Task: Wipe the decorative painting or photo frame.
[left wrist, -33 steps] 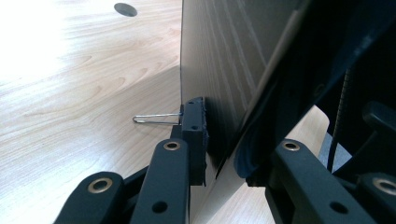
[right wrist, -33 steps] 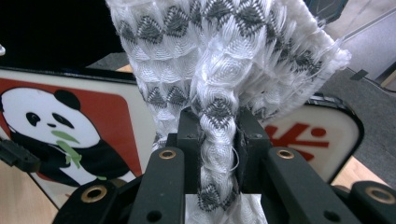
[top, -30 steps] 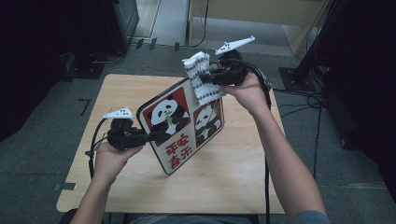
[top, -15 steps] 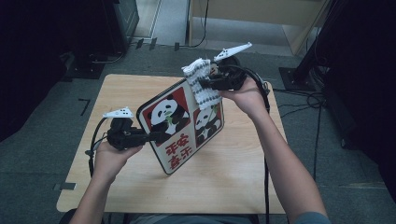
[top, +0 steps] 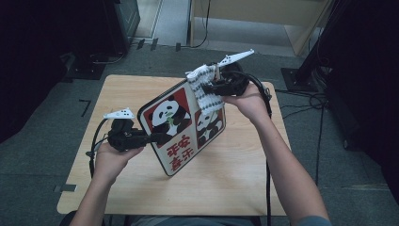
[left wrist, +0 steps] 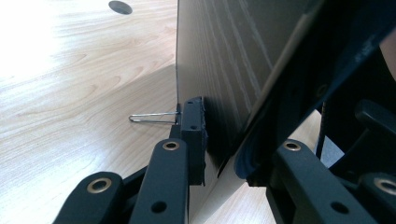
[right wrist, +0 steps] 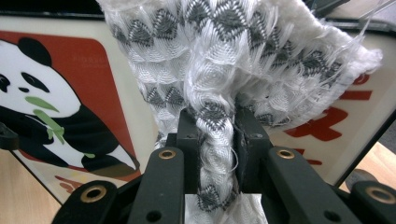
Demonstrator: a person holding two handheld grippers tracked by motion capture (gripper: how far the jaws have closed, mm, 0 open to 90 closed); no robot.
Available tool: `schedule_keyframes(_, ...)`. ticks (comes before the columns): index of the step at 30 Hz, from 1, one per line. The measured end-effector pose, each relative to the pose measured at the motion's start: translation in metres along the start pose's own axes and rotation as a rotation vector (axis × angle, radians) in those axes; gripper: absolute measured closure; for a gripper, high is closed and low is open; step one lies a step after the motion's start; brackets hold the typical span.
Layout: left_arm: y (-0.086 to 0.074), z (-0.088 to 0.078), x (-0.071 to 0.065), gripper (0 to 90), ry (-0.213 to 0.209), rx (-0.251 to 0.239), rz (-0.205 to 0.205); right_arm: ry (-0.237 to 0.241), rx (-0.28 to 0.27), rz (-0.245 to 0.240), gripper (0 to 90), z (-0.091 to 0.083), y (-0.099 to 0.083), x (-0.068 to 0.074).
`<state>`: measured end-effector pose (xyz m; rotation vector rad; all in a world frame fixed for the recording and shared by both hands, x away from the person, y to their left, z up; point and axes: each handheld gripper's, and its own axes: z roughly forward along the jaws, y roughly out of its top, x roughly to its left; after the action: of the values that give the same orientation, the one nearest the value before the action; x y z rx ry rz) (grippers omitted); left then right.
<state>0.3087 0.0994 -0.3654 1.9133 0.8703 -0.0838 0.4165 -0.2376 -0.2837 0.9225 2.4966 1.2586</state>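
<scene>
High view: panda board (top: 181,127) tilted above table (top: 141,89) centre | left gripper (top: 157,138) pinching its left edge | right gripper (top: 212,87) clamped on knitted cloth (top: 206,92) against far right corner | left gripper view: plain wood-grain back (left wrist: 224,60) | right gripper view: cloth fold between pads (right wrist: 187,135).

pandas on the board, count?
2. One panda on the red panel nearest the left claw; one panda right of it, its top covered by the cloth.

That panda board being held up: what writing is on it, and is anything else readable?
"平安喜乐", red characters, upside down in the high view, on the panda board.
Faint small print on the board's red panel, in the right gripper view: too blurred to read.
Nothing readable on the cloth.
</scene>
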Motion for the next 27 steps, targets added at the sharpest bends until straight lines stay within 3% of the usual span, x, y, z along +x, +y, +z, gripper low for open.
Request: schedule_keyframes(27,0.0,0.0,0.001,74.8,-0.009,0.004,-0.001,0.013,0.019,0.036,76.4,0.01,-0.027,-0.003)
